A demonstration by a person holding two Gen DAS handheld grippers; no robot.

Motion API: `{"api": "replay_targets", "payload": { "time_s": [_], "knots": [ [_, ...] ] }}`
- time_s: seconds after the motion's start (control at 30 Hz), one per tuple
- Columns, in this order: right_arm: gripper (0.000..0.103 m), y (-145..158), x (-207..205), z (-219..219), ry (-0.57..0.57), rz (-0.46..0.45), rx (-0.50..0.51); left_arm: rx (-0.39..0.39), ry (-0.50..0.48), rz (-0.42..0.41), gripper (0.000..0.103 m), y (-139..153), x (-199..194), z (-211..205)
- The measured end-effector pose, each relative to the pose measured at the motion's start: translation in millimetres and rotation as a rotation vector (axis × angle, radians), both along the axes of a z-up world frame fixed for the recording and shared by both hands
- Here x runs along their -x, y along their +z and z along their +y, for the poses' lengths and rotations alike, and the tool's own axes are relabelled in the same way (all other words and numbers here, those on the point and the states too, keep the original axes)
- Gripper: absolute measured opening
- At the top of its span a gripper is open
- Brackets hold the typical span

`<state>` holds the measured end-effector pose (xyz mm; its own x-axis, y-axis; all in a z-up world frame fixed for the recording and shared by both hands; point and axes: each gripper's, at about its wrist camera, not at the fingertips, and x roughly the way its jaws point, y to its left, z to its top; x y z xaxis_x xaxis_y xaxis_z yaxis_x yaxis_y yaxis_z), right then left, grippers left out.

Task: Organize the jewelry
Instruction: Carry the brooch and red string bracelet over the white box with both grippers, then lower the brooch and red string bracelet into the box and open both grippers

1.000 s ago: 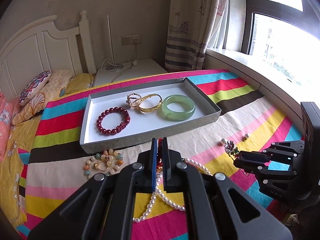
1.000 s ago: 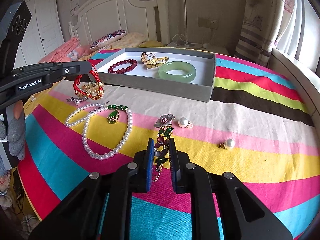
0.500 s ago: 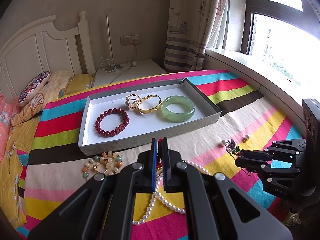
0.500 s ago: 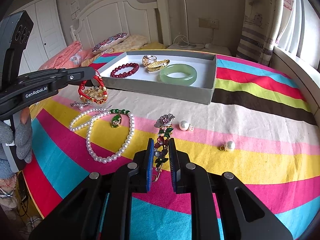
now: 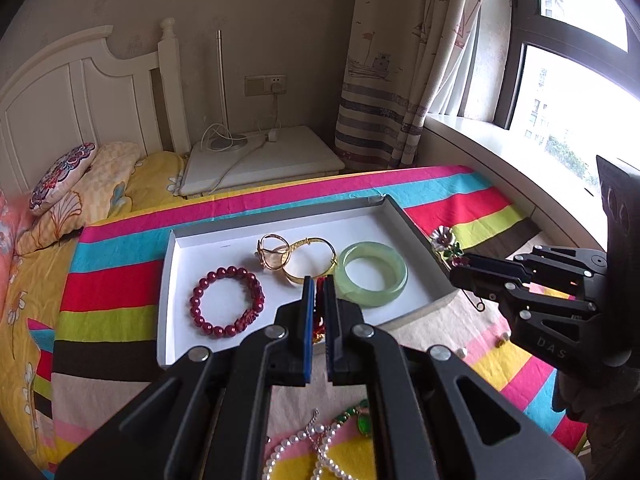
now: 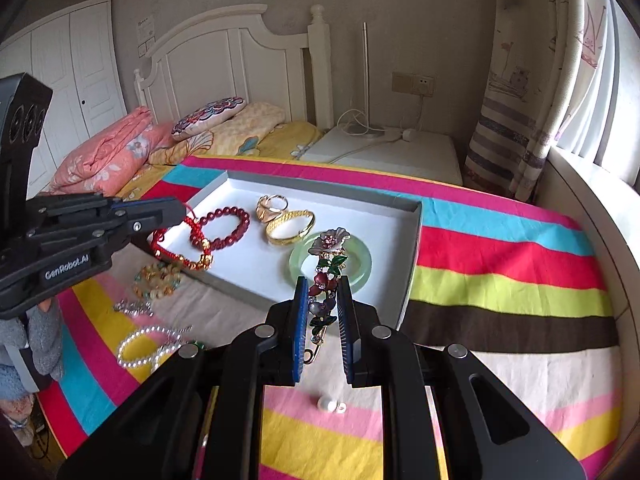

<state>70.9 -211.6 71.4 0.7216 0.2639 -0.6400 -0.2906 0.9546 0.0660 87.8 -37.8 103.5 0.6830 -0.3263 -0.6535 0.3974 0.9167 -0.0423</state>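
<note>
the left gripper point(image 6: 182, 210), marked "genrobot.ai", has its jaws clenched on a red cord bracelet point(image 6: 176, 248) hanging over the white tray's point(image 6: 412, 264) rim at 9 o'clock. the right gripper point(image 6: 322, 304), lettered "das", grips a flower brooch point(image 6: 328, 276) above the jade bangle point(image 6: 362, 264) at 5 o'clock in the tray.

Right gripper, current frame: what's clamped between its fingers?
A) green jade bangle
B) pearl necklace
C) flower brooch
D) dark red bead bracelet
C. In the right wrist view the right gripper is shut on the flower brooch, whose petals stick up past the fingertips; the green jade bangle and dark red bead bracelet lie in the white tray, and the pearl necklace is on the striped blanket.
</note>
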Motion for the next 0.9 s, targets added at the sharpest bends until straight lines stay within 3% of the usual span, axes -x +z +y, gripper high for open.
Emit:
{"api": "replay_targets", "payload": {
  "time_s": [0.27, 0.5, 0.57, 0.63, 0.67, 0.7, 0.73, 0.9],
  "knots": [
    [0.015, -8, -79, -6, -0.040, 0.097, -0.049, 0.038, 0.025, 0.068, 0.004, -14, -43, -12],
    [0.015, -20, -124, -3, -0.078, 0.152, 0.004, 0.008, 0.042, 0.110, 0.005, -35, -62, -22],
    [0.016, -27, -129, -8, -0.105, 0.168, 0.009, 0.001, 0.056, 0.108, 0.015, -39, -62, -21],
    [0.018, -33, -129, -12, -0.120, 0.188, 0.008, 0.005, 0.082, 0.093, 0.069, -39, -59, -18],
    [0.026, -34, -127, -15, -0.122, 0.195, 0.002, 0.012, 0.104, 0.063, 0.076, -37, -54, -14],
    [0.040, -35, -123, -17, -0.127, 0.192, -0.002, 0.015, 0.119, 0.046, 0.078, -36, -51, -10],
    [0.044, -33, -117, -20, -0.128, 0.176, -0.006, 0.016, 0.122, 0.047, 0.078, -35, -48, -7],
    [0.044, -23, -78, -30, -0.106, 0.122, -0.037, 0.033, 0.180, 0.016, 0.083, -28, -16, 19]
  ]
}}
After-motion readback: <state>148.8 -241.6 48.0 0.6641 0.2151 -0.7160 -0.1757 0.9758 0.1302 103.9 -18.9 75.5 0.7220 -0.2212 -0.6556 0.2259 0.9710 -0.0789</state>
